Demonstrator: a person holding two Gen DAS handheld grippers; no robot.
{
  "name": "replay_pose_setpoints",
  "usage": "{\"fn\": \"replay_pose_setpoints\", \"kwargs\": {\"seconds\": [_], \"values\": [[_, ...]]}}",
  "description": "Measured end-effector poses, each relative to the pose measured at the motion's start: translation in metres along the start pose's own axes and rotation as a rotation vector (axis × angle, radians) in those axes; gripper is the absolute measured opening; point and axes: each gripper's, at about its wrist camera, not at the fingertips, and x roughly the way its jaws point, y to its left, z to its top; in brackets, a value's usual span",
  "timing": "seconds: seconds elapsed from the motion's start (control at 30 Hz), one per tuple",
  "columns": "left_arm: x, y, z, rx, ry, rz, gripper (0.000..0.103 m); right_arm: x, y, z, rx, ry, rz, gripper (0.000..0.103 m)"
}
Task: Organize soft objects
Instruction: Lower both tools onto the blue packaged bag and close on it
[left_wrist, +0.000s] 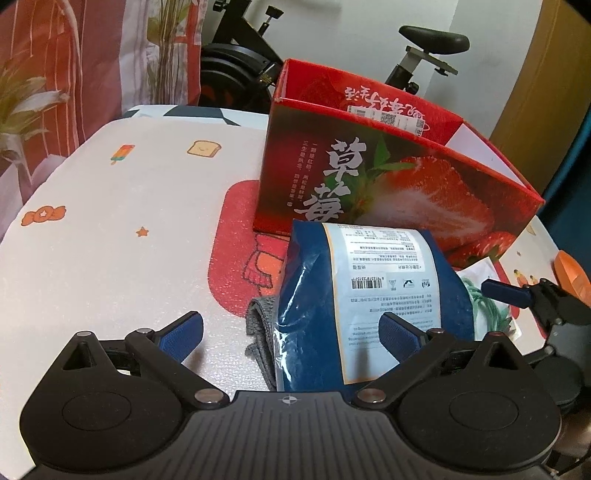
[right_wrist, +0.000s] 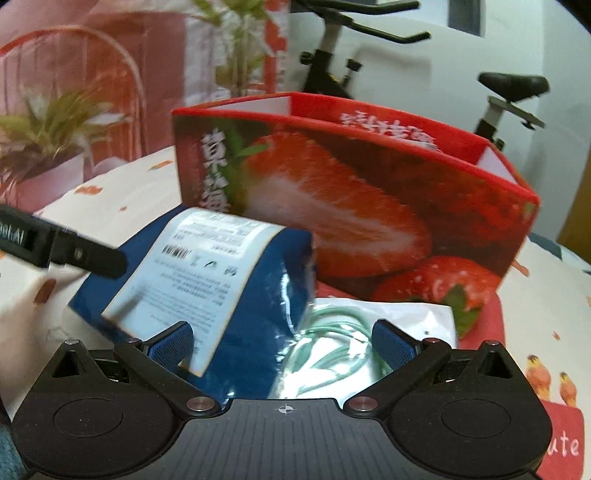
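While both claws, left (left_wrist: 291, 330) and right (right_wrist: 282, 341), gape empty, grip the pouch (left_wrist: 369, 295) mid-body, then lift into the box (left_wrist: 388, 173).

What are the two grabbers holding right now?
Nothing. Both the left hand-held gripper and right hand-held gripper are open around the blue bag, not pinching it.

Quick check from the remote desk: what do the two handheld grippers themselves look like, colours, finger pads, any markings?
Both match: the left gripper and right gripper have matte black bodies, ribbed centre plates with a small crosshair mark, two round black discs, silver pivot pins and blue textured finger pads. White lettering on the left gripper's side is only partly readable. No cables or sleeves visible.
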Motion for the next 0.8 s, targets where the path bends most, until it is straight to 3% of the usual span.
{"fn": "replay_pose_setpoints", "kwargs": {"seconds": [0.33,0.5,0.8], "values": [[0.005,0.0,-0.001,0.001,-0.002,-0.029,0.078,0.001,0.005,-0.014,-0.077,-0.052,0.002,0.1],[0.004,0.0,-0.001,0.005,-0.013,-0.044,0.056,-0.001,0.0,-0.015,-0.06,-0.061,0.014,0.099],[0.015,0.001,0.021,0.019,-0.008,-0.069,0.054,-0.002,-0.002,-0.016,-0.05,-0.064,0.02,0.098]]}}
